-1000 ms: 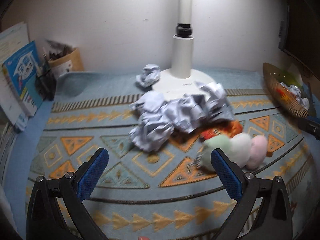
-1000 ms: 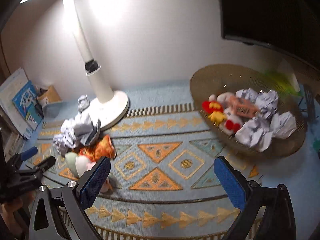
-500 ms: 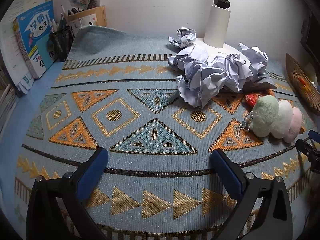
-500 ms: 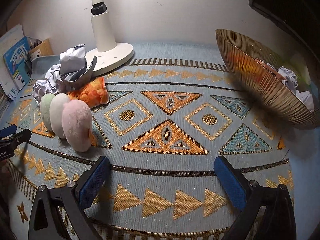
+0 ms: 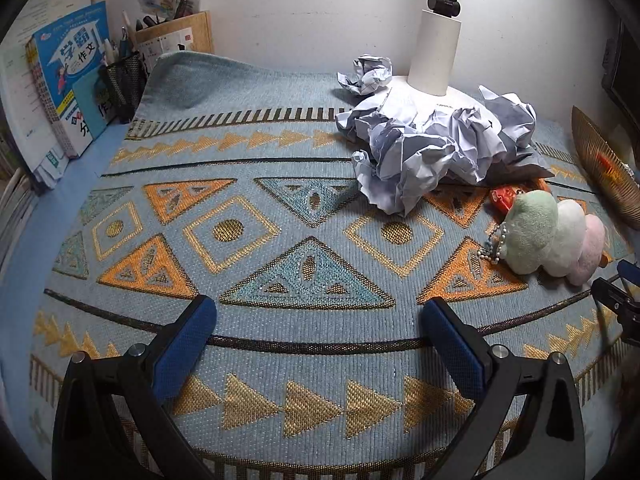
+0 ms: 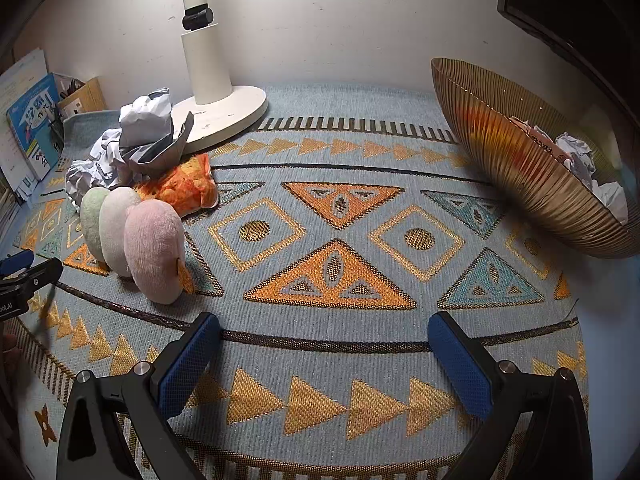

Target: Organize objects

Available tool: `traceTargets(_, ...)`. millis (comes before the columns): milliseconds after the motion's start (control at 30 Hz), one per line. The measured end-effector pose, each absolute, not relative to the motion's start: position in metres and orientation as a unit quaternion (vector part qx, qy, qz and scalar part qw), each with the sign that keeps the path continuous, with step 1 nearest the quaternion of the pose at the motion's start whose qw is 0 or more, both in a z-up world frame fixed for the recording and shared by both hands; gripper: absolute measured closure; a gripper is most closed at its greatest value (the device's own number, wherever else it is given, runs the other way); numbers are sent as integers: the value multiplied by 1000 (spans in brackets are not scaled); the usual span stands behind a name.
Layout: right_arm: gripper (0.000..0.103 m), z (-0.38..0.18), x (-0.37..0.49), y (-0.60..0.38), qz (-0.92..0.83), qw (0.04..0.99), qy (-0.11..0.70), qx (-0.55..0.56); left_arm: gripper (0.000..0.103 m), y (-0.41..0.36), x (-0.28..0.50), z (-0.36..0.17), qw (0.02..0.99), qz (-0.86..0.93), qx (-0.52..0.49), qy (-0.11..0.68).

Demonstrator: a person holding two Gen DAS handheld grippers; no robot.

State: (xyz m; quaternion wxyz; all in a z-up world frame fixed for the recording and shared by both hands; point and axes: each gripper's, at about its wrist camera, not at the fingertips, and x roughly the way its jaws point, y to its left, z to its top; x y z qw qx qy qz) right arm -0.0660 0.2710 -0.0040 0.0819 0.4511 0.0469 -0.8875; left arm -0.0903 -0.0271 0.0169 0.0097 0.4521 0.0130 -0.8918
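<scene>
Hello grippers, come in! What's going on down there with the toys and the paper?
Left gripper open, empty. Right gripper open, empty. Pastel plush toy, crumpled paper pile and orange snack bag on rug, outside gold bowl. Nothing in the way.

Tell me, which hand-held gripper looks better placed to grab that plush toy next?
Probably the right hand-held gripper: the plush toy lies closer to it, and the basket is on its side.
</scene>
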Motion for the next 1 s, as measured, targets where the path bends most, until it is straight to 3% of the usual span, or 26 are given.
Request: traceTargets(1000,0,-5,-65,273,-887,82,47,451,0,-27,-91,17,10,-892,452,13)
